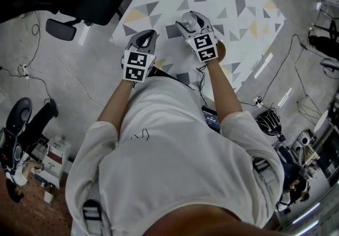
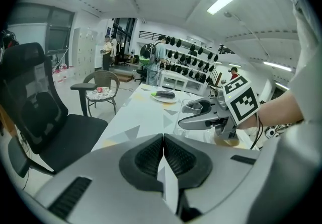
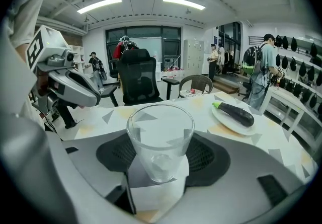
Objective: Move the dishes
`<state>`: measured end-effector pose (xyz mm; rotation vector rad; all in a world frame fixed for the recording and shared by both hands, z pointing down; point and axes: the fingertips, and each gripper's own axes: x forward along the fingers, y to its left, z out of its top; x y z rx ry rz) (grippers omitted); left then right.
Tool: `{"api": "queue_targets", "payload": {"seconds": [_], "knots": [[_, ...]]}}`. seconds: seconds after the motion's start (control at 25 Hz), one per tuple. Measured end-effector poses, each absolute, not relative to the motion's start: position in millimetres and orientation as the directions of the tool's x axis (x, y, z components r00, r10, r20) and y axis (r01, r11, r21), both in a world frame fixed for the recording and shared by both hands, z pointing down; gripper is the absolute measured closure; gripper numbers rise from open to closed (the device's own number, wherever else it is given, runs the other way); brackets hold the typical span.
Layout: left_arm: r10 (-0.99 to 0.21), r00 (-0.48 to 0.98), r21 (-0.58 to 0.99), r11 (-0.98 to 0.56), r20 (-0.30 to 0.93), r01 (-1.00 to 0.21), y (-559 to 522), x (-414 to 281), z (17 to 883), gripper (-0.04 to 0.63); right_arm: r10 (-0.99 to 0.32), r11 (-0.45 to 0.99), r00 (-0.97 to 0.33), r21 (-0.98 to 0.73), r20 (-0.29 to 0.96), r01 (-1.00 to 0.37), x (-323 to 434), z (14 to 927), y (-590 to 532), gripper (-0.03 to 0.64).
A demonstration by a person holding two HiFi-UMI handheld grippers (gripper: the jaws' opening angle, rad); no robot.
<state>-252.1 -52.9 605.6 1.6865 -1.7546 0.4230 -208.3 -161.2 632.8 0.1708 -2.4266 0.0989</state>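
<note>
At frame centre, the right claw clasps a clear drinking glass low down, where a firm hold suits it. It is probably fragile and slippery. The left claw is closed, empty.

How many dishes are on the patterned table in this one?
2. A glass stands between the right gripper's jaws at the near end; a plate carrying an eggplant sits at the far end. A brown round thing beside that gripper is mostly hidden.
</note>
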Motion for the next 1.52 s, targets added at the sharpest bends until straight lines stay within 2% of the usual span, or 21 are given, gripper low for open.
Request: {"api": "queue_targets", "payload": {"seconds": [0.16, 0.36, 0.76, 0.96, 1.36, 1.52], "knots": [[-0.759, 0.072, 0.205, 0.083, 0.647, -0.975, -58.3, -248.2, 604.8, 0.575, -0.11, 0.989, -0.736, -0.001, 0.667, -0.15, -207.3, 634.9, -159.3, 0.328], [-0.768, 0.097, 0.209, 0.049, 0.633, -0.977, -67.2, -240.4, 599.8, 0.575, -0.131, 0.986, -0.736, 0.007, 0.664, -0.169, -199.5, 628.1, -161.0, 0.281], [-0.773, 0.158, 0.216, -0.028, 0.614, -0.976, -80.9, -213.5, 590.6, 0.575, -0.197, 0.973, -0.739, 0.037, 0.644, -0.228, -162.6, 606.2, -159.7, 0.283], [-0.769, 0.193, 0.214, -0.075, 0.61, -0.974, -85.1, -194.8, 587.8, 0.575, -0.234, 0.963, -0.746, 0.043, 0.624, -0.267, -140.7, 593.3, -156.6, 0.334], [-0.749, 0.296, 0.222, -0.201, 0.592, -0.954, -95.1, -145.9, 582.4, 0.575, -0.389, 0.889, -0.719, 0.03, 0.575, -0.457, -77.5, 571.5, -166.1, 0.433], [-0.736, 0.338, 0.221, -0.256, 0.587, -0.941, -100.5, -126.1, 581.2, 0.575, -0.437, 0.857, -0.699, 0.025, 0.567, -0.515, -53.1, 567.4, -166.7, 0.436]]}}
